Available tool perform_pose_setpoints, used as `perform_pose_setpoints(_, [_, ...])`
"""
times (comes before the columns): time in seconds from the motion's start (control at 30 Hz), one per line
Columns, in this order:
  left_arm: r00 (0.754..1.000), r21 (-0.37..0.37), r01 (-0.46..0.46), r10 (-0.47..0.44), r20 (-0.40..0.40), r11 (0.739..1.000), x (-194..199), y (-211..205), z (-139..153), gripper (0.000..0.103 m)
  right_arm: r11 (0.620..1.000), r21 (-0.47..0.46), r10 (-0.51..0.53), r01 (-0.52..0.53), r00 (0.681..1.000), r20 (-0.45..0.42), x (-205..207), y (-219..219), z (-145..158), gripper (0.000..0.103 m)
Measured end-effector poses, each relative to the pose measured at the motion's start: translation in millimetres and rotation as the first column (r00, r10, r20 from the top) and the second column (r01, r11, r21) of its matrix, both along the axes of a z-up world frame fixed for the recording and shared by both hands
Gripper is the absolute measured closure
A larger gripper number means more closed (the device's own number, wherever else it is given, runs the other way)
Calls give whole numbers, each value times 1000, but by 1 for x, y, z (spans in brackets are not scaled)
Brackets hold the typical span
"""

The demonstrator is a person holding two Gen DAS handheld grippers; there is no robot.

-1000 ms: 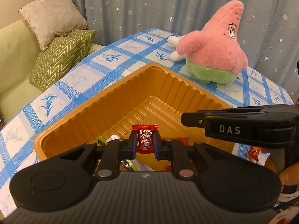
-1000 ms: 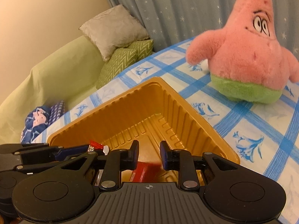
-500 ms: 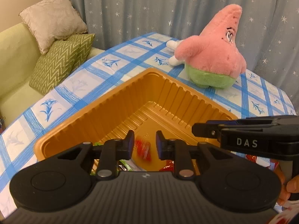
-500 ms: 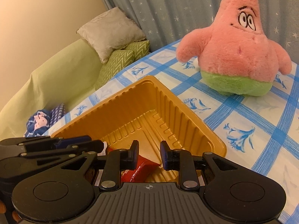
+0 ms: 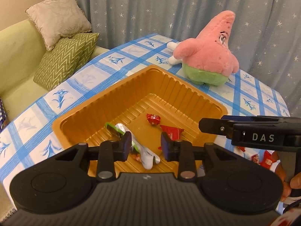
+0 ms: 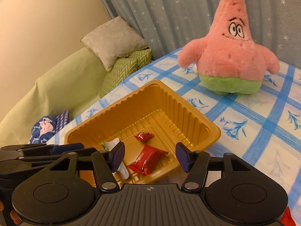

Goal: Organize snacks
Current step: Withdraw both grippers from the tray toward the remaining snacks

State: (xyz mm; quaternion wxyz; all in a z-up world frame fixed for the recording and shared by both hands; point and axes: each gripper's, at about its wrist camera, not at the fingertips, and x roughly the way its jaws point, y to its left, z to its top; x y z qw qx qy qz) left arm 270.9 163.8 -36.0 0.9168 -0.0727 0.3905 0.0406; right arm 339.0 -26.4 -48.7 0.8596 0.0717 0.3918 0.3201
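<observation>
Snacks (image 5: 172, 132) in red wrappers, gold tray (image 5: 84, 111)

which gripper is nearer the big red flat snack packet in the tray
Right. The right gripper hangs just above the red packet, jaws opening, nothing held; the left gripper sits off to its side.

The left claw (image 5: 144, 146) hangs over the gold tray (image 5: 90, 111), jaws opening, nothing between them.

One tray (image 5: 131, 86), four snacks (image 5: 172, 131), one plush (image 5: 207, 60)
</observation>
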Motion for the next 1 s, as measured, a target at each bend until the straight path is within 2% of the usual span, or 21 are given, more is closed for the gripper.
perform_pose_setpoints(0.4, [999,-27,25,-24,27,999,-57,-21,24,71,998,29,-57,56,998,12,-55,-30,21,34])
perform_pose_setpoints(1.0, [996,-15,85,-85,-3,996,-126,-66,21,70,989,6,-148,149,989,-21,-145,-94,22,32])
